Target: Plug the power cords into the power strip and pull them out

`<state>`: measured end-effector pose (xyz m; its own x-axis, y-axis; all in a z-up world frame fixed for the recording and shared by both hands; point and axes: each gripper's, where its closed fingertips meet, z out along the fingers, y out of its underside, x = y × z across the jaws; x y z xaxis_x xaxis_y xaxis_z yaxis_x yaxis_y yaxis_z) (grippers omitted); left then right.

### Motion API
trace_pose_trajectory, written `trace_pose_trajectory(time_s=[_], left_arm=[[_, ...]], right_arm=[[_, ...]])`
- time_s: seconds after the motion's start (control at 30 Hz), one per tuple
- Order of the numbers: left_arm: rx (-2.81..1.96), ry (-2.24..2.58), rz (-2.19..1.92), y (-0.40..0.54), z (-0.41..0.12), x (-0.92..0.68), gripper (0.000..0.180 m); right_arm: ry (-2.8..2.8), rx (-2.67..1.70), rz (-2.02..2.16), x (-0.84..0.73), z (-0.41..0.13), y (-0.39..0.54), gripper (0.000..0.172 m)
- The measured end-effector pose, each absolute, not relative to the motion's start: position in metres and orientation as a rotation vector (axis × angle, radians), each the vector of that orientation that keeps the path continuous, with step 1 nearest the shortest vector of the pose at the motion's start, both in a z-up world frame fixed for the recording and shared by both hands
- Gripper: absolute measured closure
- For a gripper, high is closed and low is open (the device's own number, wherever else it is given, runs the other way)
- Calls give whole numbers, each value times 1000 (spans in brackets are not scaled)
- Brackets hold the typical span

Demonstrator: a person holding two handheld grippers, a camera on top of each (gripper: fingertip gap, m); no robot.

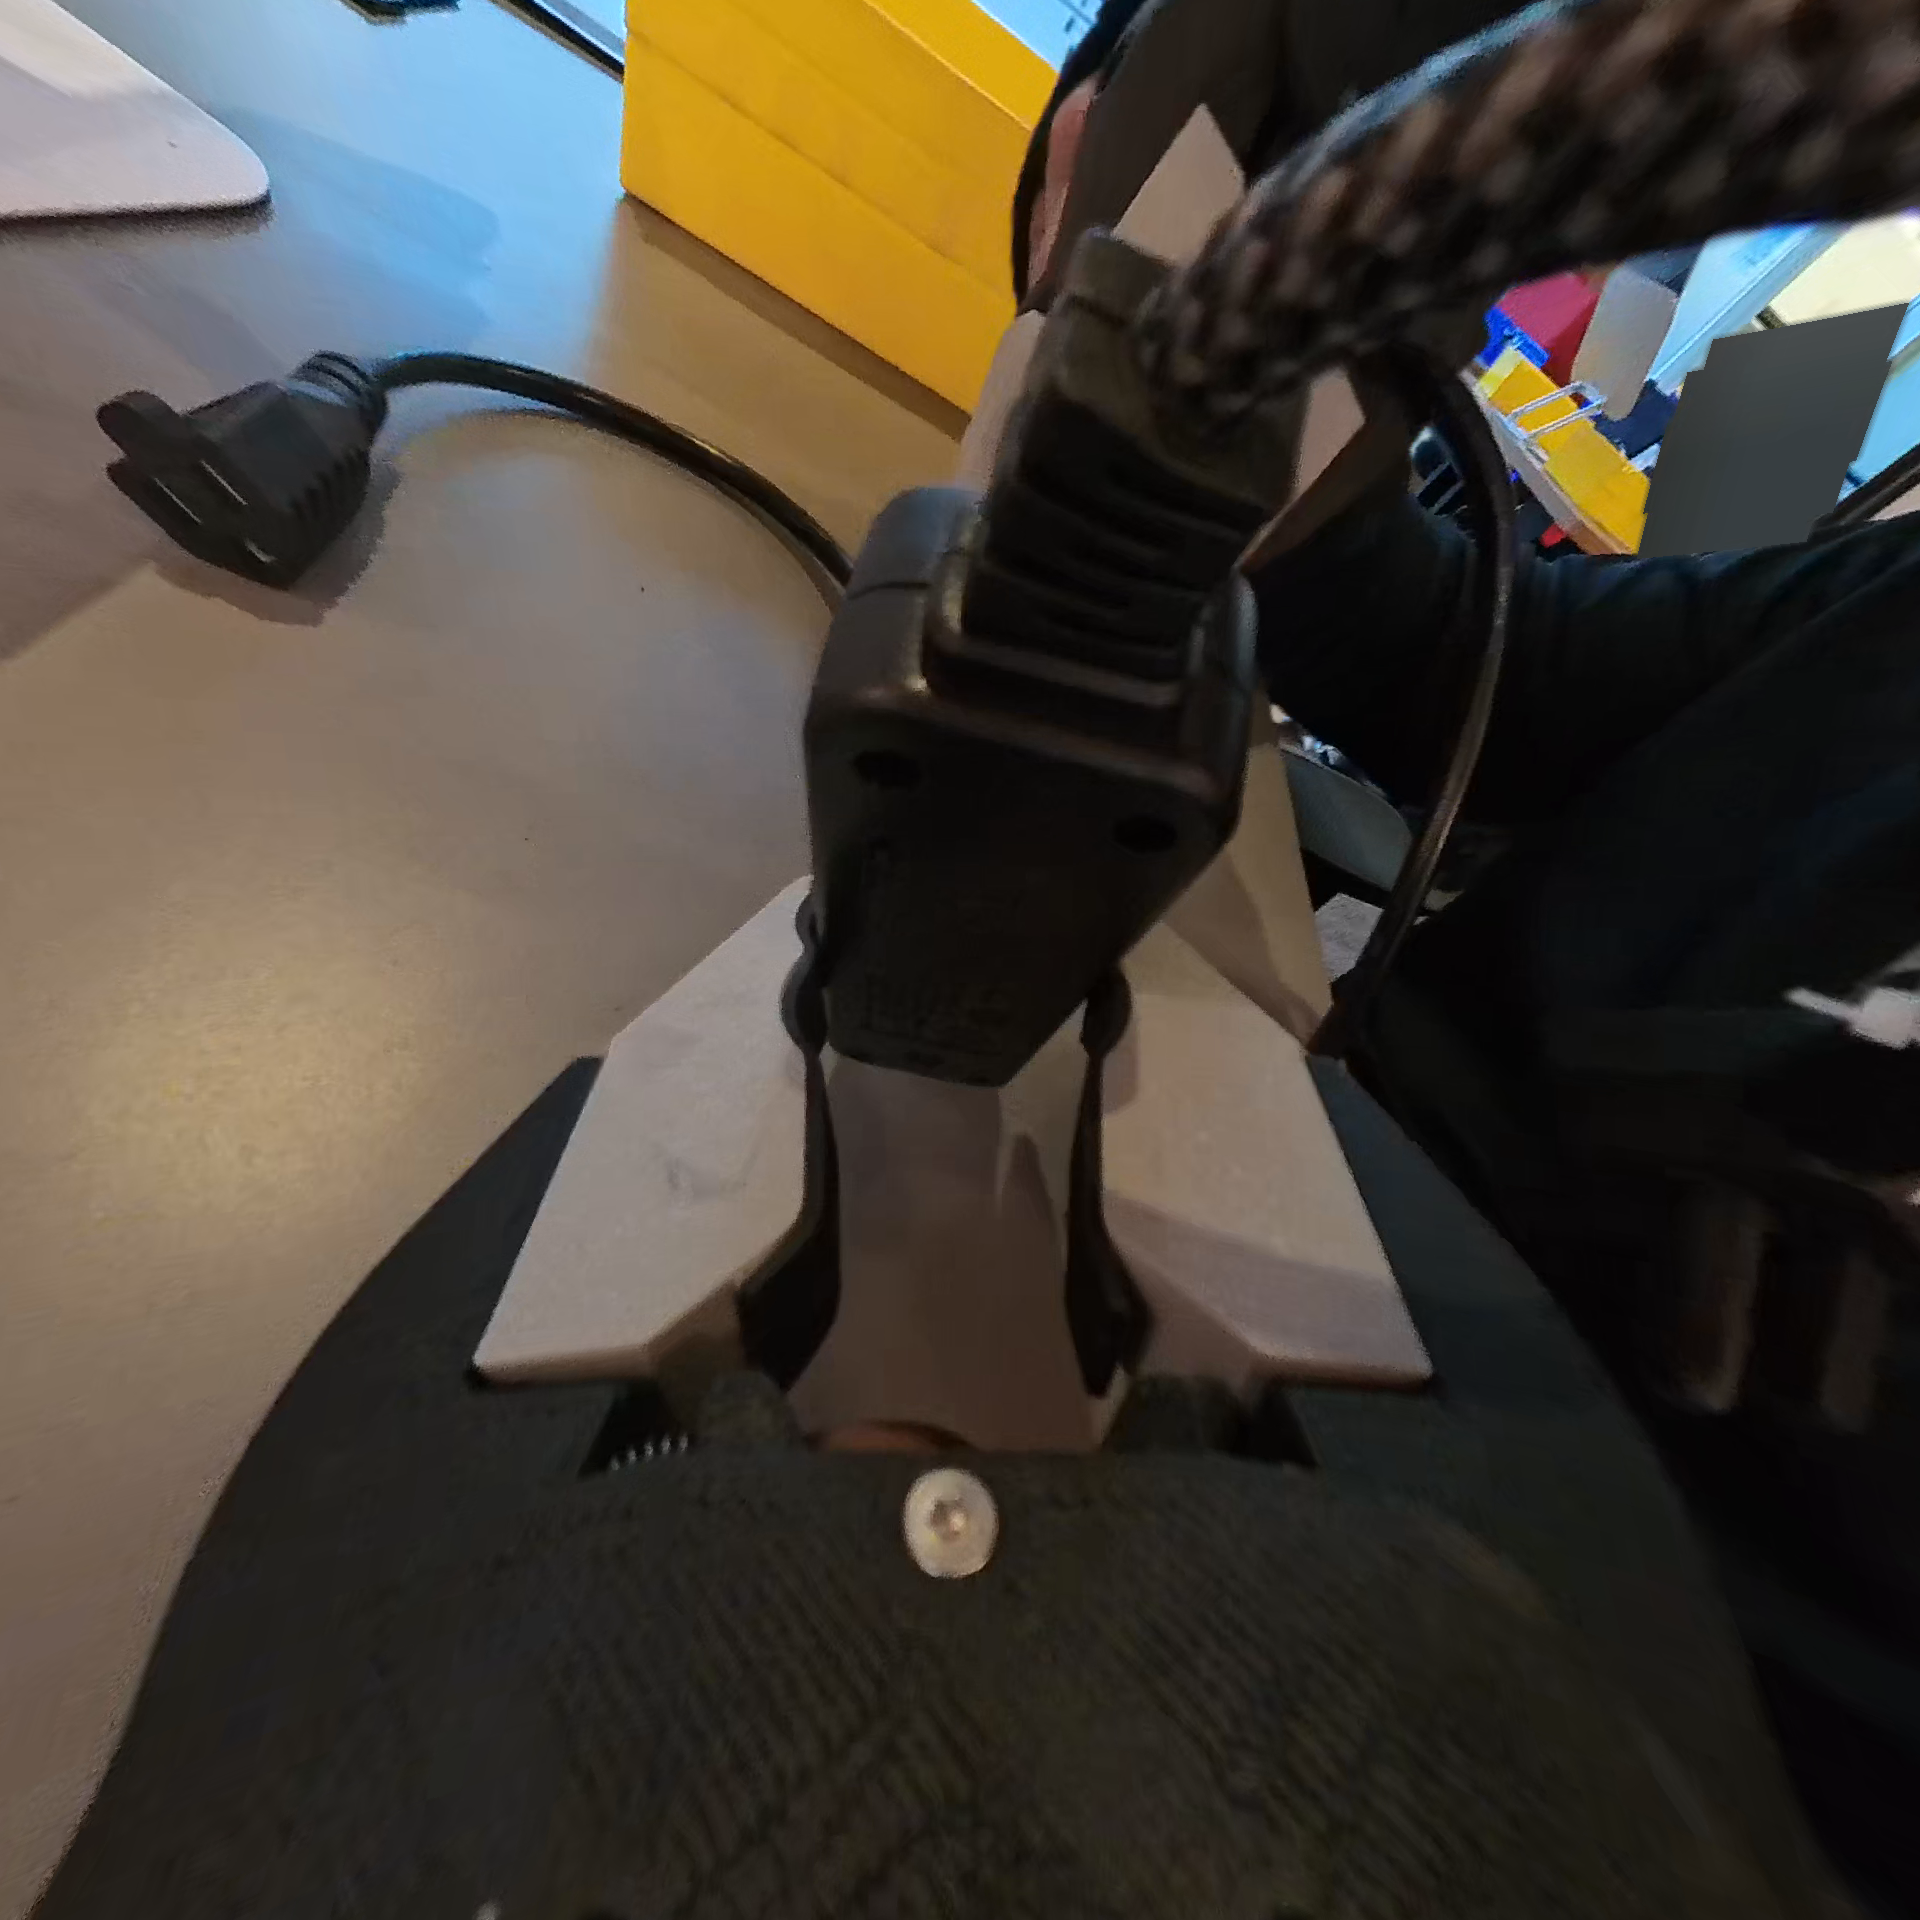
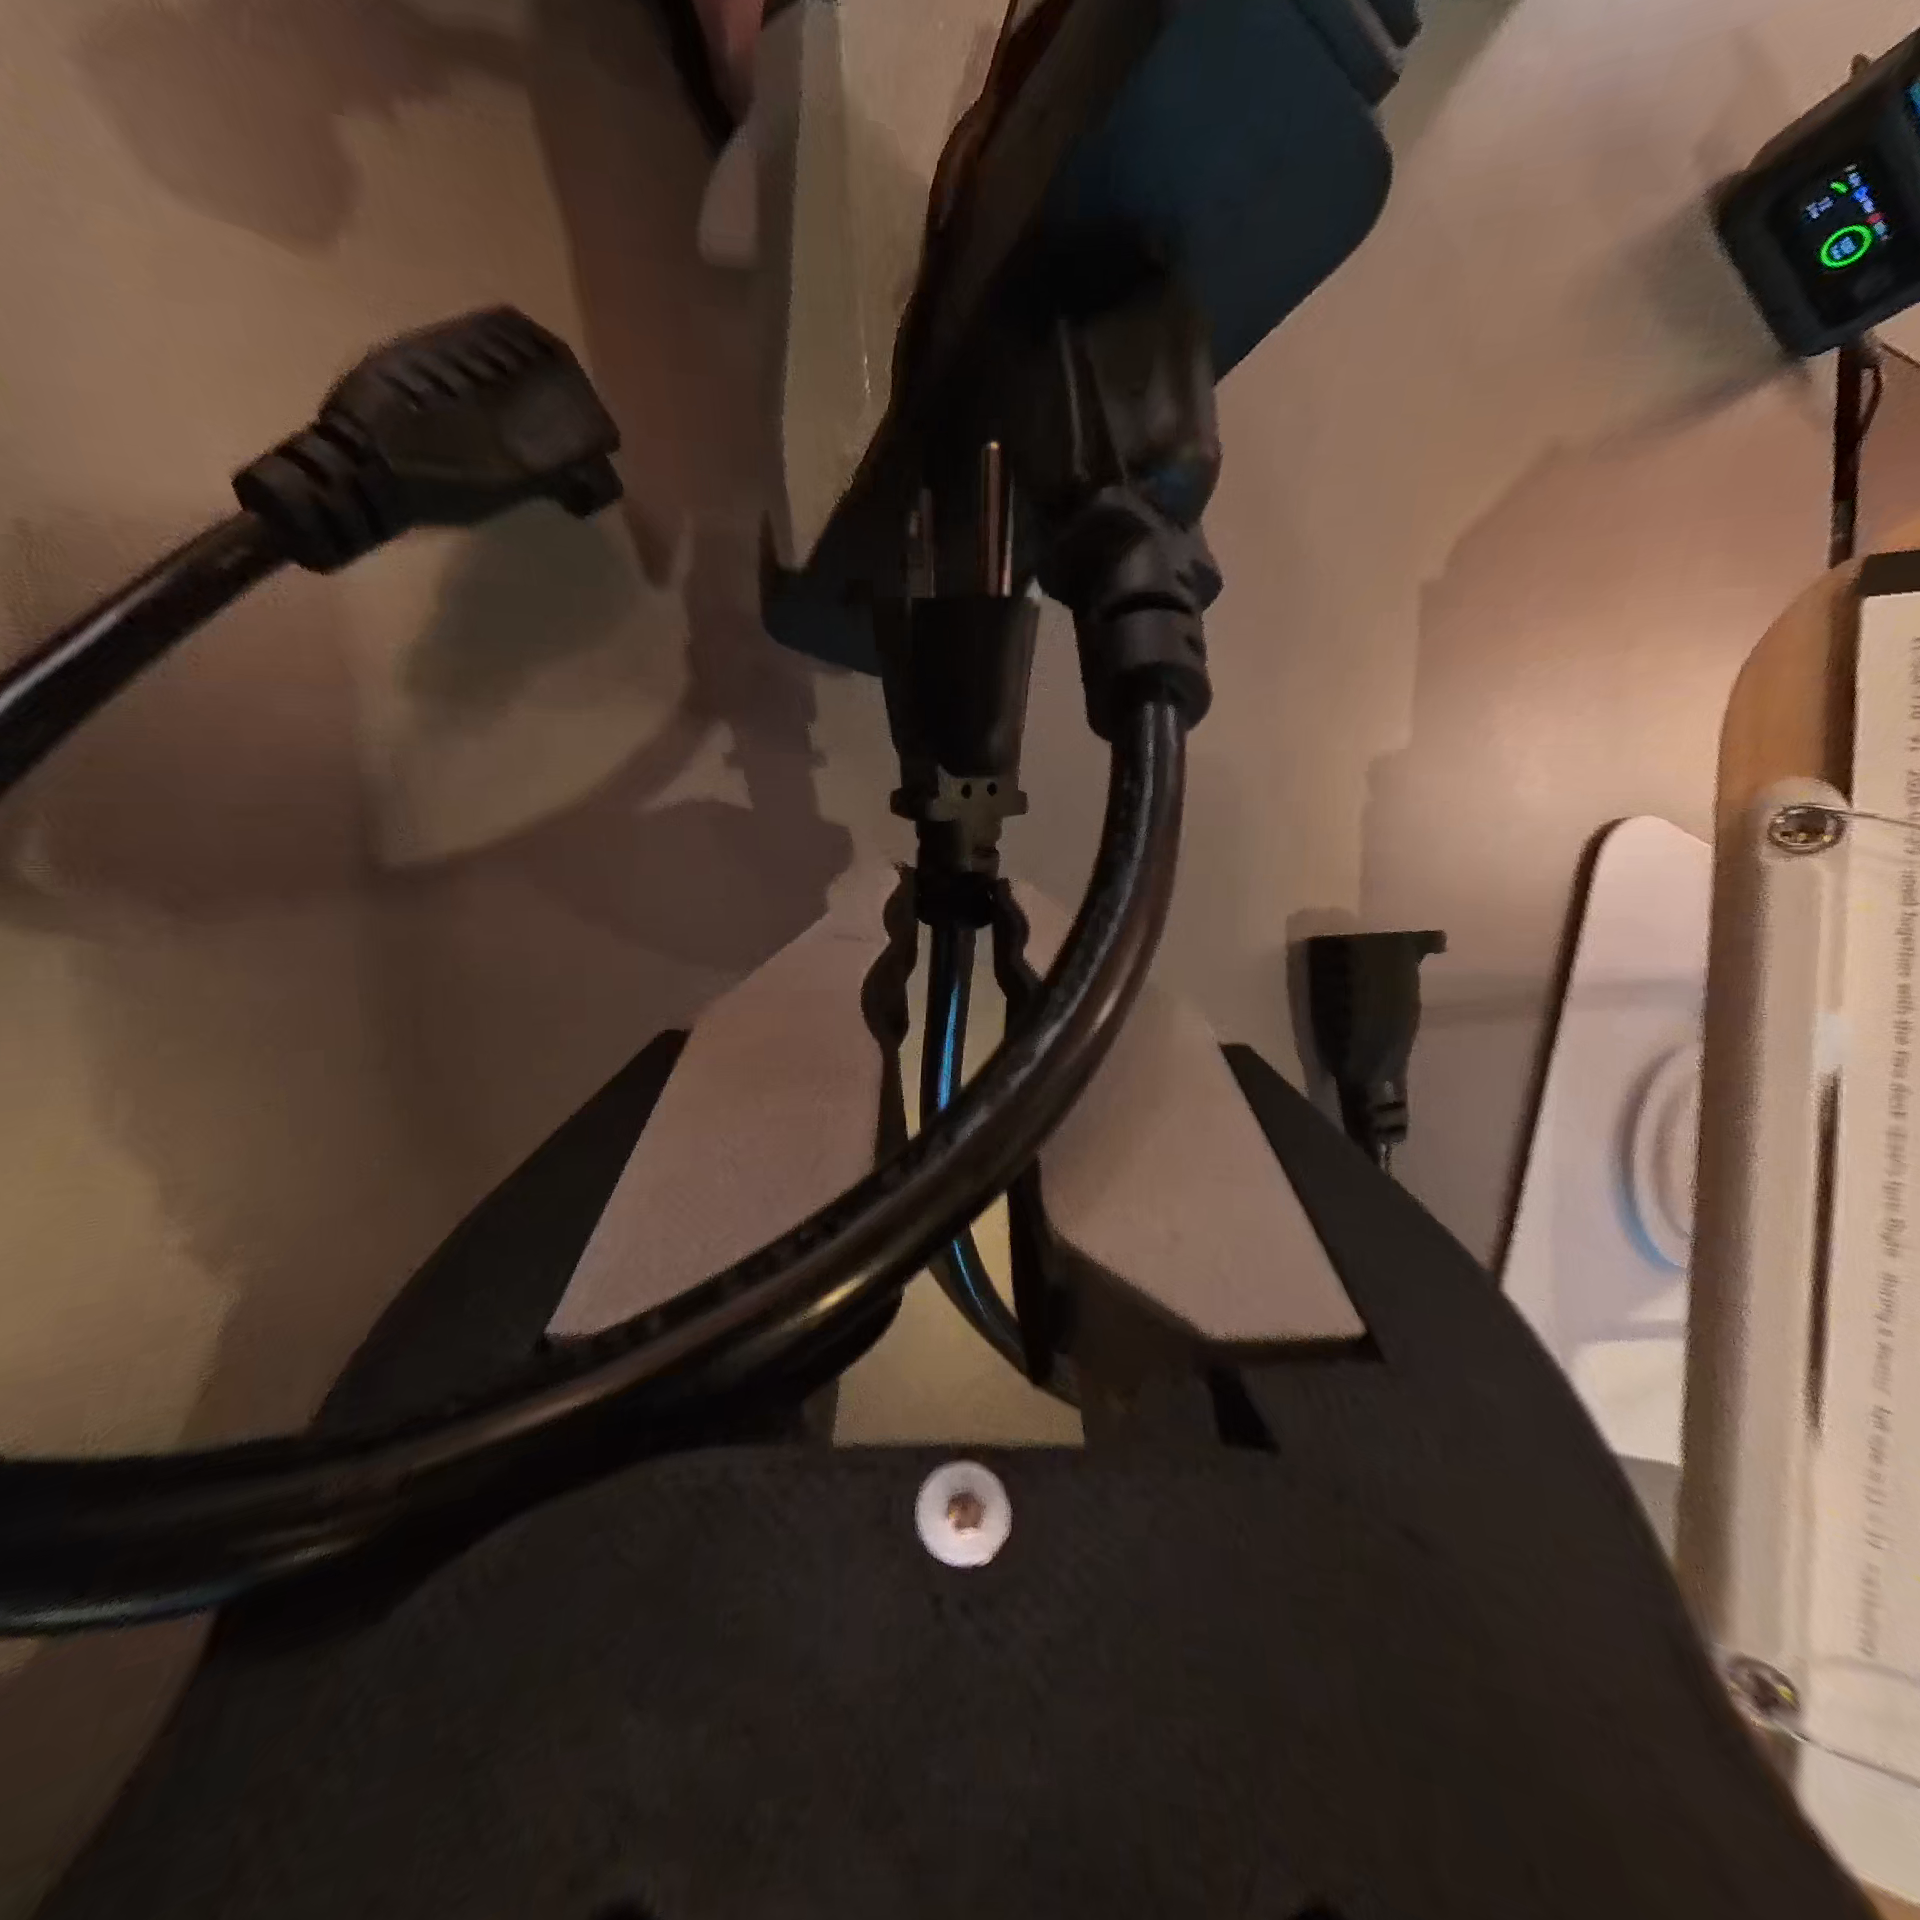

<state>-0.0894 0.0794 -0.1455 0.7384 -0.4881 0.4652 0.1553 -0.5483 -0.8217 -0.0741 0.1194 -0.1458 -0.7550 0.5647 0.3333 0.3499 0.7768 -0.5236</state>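
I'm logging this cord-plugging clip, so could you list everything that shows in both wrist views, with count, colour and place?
power strip: one, black, lifted off the table between the left gripper's fingers
braided cord: one, black and grey, leaving the strip's far end
plug with prongs: one, black, pinched at its neck by the right gripper, prongs pointing toward the strip
thick cord: one, black, curving across the right gripper's fingers
angled plug: one, black, loose on the table at left
cord socket end: one, black, on the table at right
boxes: stacked, yellow, far side of table
table: one, tan
sleeve: one, dark, right side
left gripper: black with pale fingers
right gripper: same build
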Motion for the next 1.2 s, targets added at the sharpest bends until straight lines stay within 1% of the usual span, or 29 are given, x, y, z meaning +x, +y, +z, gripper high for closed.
trace_pose_trajectory(time_s=[0.17,0.3,0.47,0.53,0.63,0.7,0.8,0.83,1.0,1.2], left_arm=[[-1978,167,-978,82,-145,-85,133],[-1945,145,-987,85,-140,-86,133],[-1924,126,-917,87,-138,-101,134],[-1948,167,-830,86,-140,-105,134],[-1993,276,-677,82,-147,-109,134],[-2007,340,-604,80,-150,-109,134],[-2031,316,-583,80,-153,-113,134],[-2032,293,-594,81,-153,-115,134],[-1966,184,-721,79,-143,-122,134],[-1850,229,-806,75,-125,-115,135]], right_arm=[[-2515,-669,524,-74,-144,122,160],[-2591,-644,458,-73,-145,123,160],[-2542,-810,732,-90,-150,128,160],[-2553,-894,783,-91,-160,138,154],[-2548,-1009,834,-90,-173,150,150],[-2529,-1095,852,-89,-178,159,140],[-2459,-1256,964,-83,-172,166,131],[-2412,-1312,1020,-82,-167,167,130],[-2120,-1577,1174,-76,-163,186,141],[-1922,-1545,1366,-52,-146,180,150]])
